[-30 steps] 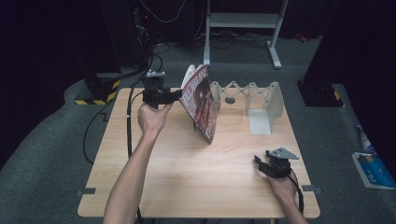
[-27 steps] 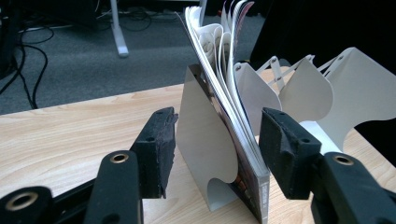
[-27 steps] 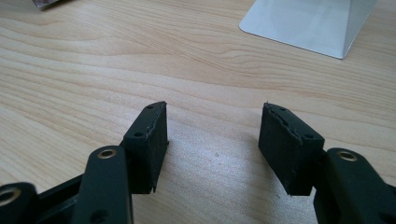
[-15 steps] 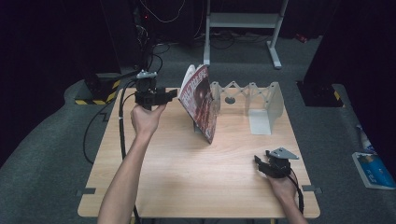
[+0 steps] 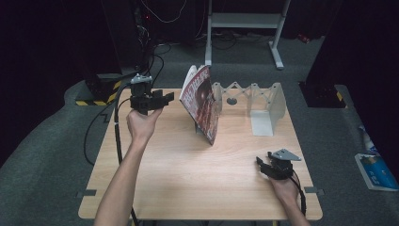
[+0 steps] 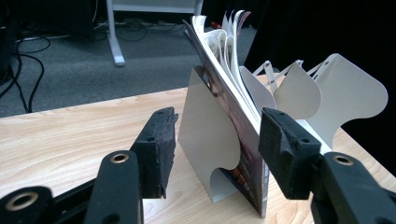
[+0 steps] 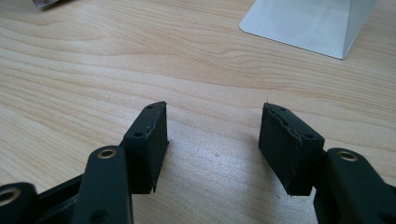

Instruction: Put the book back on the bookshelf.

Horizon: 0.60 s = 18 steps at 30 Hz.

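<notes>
The magazine (image 5: pixel 203 104) stands on edge on the table (image 5: pixel 179 179), tilted, propped against the left end plate of a white folding rack (image 5: pixel 254 101); its red cover faces the person's side, and its pages fan loose at the top. In the left gripper view the magazine (image 6: pixel 233 116) leans on the rack's nearest plate (image 6: pixel 205 135), with further plates (image 6: pixel 327 98) behind it.

The left gripper (image 5: pixel 165 97) is held in the air to the left of the magazine, near but apart from it, its jaws pointing at it; the jaws stand apart with nothing between them, and in its own view the gripper (image 6: pixel 215 149) frames the magazine's lower edge without touching it.

The right gripper (image 5: pixel 261 165) rests low over the table, well to the right of the magazine and nearer the person; its jaws are apart and empty, and in its own view the gripper (image 7: pixel 212 149) looks along bare wood toward the rack's foot (image 7: pixel 308 23).
</notes>
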Available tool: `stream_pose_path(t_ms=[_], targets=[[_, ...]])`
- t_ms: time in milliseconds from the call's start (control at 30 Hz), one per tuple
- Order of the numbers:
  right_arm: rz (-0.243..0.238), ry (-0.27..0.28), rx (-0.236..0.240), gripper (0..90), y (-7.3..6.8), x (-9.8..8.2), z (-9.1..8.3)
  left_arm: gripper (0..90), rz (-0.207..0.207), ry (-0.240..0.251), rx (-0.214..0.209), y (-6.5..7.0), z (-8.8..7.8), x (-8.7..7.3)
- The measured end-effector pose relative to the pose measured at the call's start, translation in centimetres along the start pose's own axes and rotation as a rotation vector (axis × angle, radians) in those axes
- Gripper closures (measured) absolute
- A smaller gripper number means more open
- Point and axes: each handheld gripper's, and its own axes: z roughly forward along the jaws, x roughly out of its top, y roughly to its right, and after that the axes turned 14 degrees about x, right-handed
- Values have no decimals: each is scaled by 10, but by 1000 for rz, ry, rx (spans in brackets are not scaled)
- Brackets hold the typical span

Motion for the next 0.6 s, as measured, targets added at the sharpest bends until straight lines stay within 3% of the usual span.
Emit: stream_pose_path(t_ms=[600], targets=[[-4,0,0,421,0,0,0,461,-10,19,-1,-10,-14,-10]])
